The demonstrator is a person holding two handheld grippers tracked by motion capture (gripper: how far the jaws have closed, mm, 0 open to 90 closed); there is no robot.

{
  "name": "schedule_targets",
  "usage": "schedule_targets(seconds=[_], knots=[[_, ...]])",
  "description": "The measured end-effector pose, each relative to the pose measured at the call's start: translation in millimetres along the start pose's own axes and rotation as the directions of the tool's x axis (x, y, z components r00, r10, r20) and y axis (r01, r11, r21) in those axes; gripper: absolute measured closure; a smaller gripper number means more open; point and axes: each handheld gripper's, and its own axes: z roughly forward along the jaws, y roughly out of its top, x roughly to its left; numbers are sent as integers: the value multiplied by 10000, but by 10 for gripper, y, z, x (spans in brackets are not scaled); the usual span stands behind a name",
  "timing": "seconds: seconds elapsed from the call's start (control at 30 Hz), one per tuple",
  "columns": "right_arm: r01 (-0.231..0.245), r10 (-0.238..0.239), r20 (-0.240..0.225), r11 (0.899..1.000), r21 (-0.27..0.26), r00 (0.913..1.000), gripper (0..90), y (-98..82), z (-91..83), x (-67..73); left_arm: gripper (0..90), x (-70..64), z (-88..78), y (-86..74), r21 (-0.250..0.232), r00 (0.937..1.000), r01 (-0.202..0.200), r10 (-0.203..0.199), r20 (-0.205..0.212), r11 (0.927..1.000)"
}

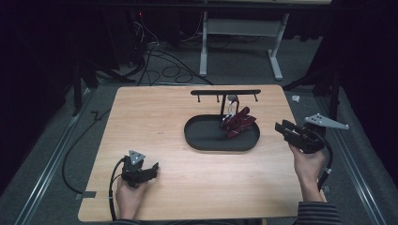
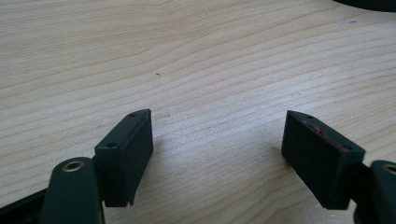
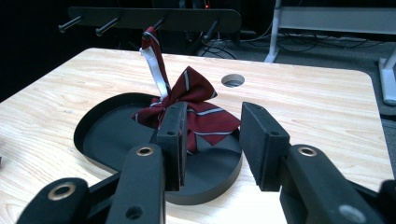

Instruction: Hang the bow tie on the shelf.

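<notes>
One wooden tabletop [image 1: 187, 178] carries one black oval tray [image 1: 202, 140], set right of centre toward the far edge. One dark red striped bow tie [image 1: 238, 123] lies in the tray's right half, its strap [image 3: 154, 60] looped up over one of four pegs on the single black rack [image 1: 225, 92] behind. Two grippers are held by two hands. The left gripper [image 1: 149, 169], near the front left corner, has its jaws spread wide over bare wood. The right gripper [image 1: 281, 127], at the right edge beside the tray, is released and grasps nothing
</notes>
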Motion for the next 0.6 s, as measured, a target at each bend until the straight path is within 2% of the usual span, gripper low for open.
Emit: schedule_targets(seconds=[0.6], knots=[[-151, 152, -63, 9999, 37, 9999, 630, -212, -109, -1, 253, 0, 0, 0, 0, 10000, 0, 0, -1, 10000]])
